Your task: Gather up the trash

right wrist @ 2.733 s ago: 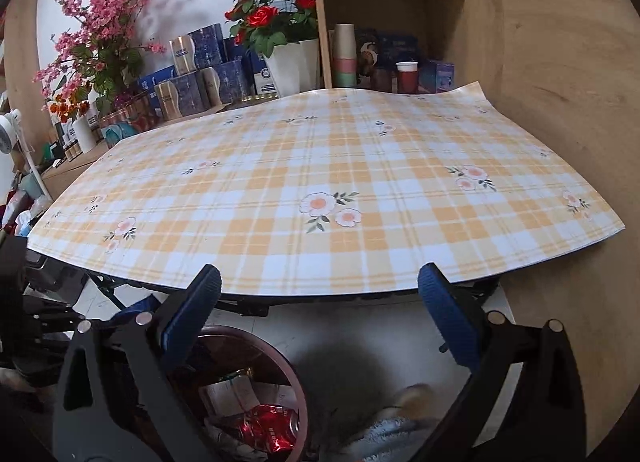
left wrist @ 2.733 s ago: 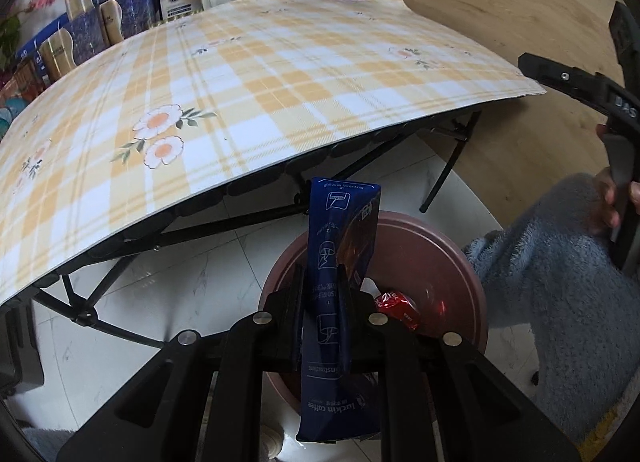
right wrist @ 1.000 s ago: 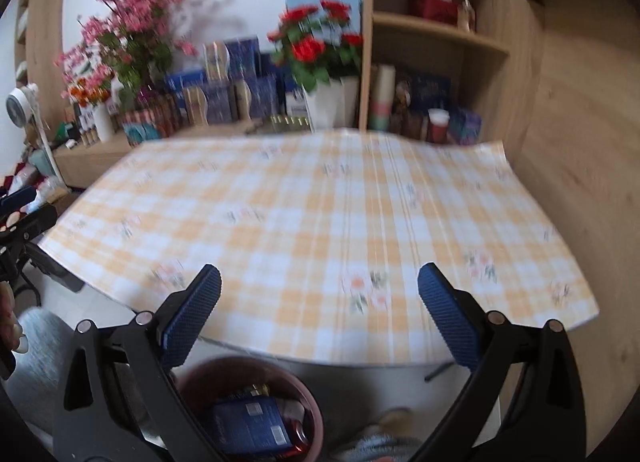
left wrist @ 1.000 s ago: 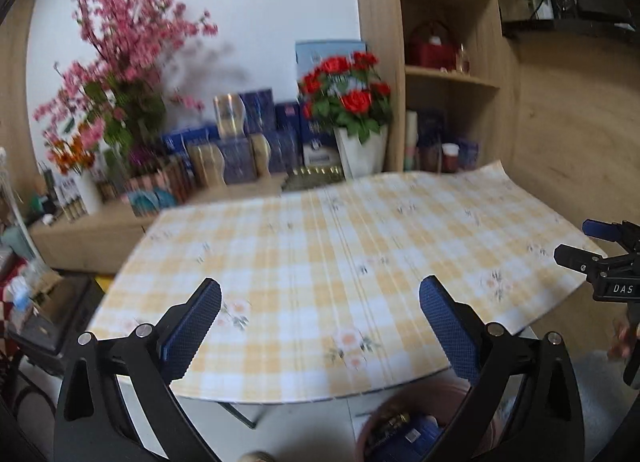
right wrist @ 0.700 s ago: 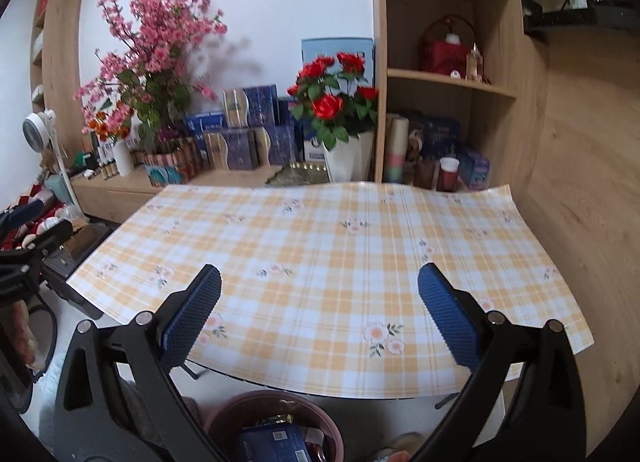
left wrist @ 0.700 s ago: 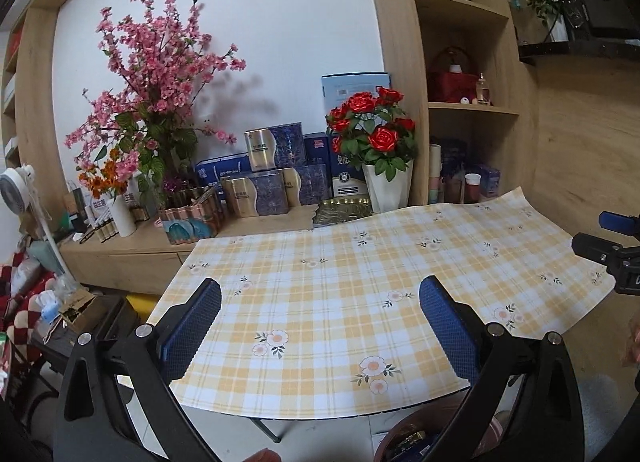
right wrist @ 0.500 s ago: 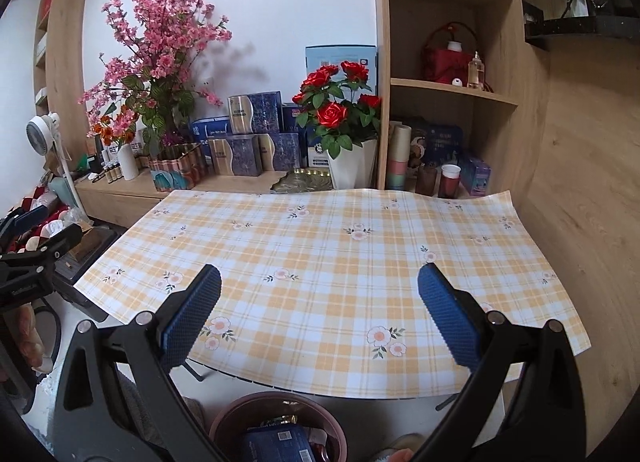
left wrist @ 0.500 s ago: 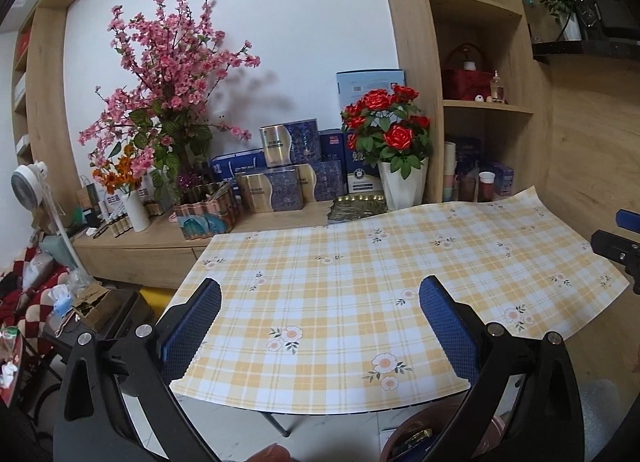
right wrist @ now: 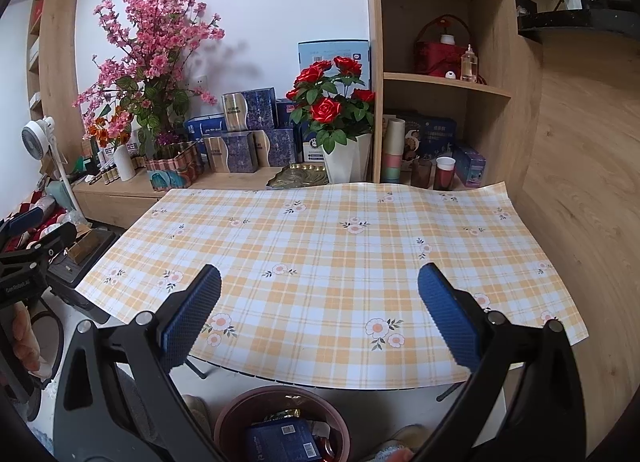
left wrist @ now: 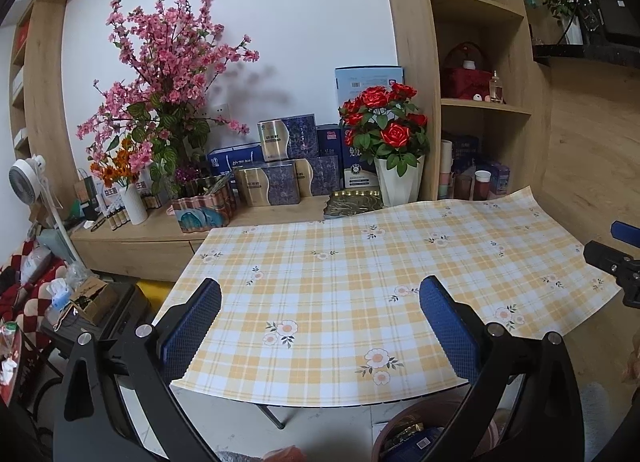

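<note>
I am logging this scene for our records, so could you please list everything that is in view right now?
Table: one, yellow and white plaid cloth with flowers, centre.
Bin: one, reddish brown, on the floor at the table's near edge.
Blue packet: one, dark blue, inside the bin among other wrappers.
Rose pot: one, white with red roses, behind the table.
Pink blossom arrangement: one, back left on the sideboard.
Gift boxes: several, blue and gold, between the flowers.
Fan: one, white, far left.
Shelves: wooden, right, holding cups, jars and a red basket.
Left tongs: blue pads, open, holding nothing.
Right tongs: blue pads, open, holding nothing.
</note>
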A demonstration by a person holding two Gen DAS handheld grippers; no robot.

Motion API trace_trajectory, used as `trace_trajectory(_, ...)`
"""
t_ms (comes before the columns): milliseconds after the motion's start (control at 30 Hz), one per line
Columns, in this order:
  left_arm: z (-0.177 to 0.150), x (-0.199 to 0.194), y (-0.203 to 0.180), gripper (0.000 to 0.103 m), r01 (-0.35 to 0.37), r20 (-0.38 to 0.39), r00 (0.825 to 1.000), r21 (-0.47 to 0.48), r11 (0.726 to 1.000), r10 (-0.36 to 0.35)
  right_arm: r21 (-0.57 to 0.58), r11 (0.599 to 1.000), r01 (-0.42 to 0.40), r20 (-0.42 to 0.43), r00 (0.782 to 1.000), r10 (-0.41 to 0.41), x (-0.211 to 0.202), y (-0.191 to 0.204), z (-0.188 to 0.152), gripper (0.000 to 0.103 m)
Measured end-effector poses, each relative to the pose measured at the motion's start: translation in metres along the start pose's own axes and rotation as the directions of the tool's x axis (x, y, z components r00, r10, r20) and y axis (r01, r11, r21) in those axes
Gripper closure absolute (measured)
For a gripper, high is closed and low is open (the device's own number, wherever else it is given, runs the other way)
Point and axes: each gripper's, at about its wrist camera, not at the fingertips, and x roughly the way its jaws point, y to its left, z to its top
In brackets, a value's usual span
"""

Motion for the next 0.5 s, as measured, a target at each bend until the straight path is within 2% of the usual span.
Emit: trace_trajectory(500, 0.0013, -0.004, -0.0065, 0.006, 0.013, 0.003, 1.0, 0.008, 1.0, -0.013, 0.019, 1.0, 0.02, 0.009, 1.0, -0.02, -0.0027, -0.004, -0.0009, 0.006)
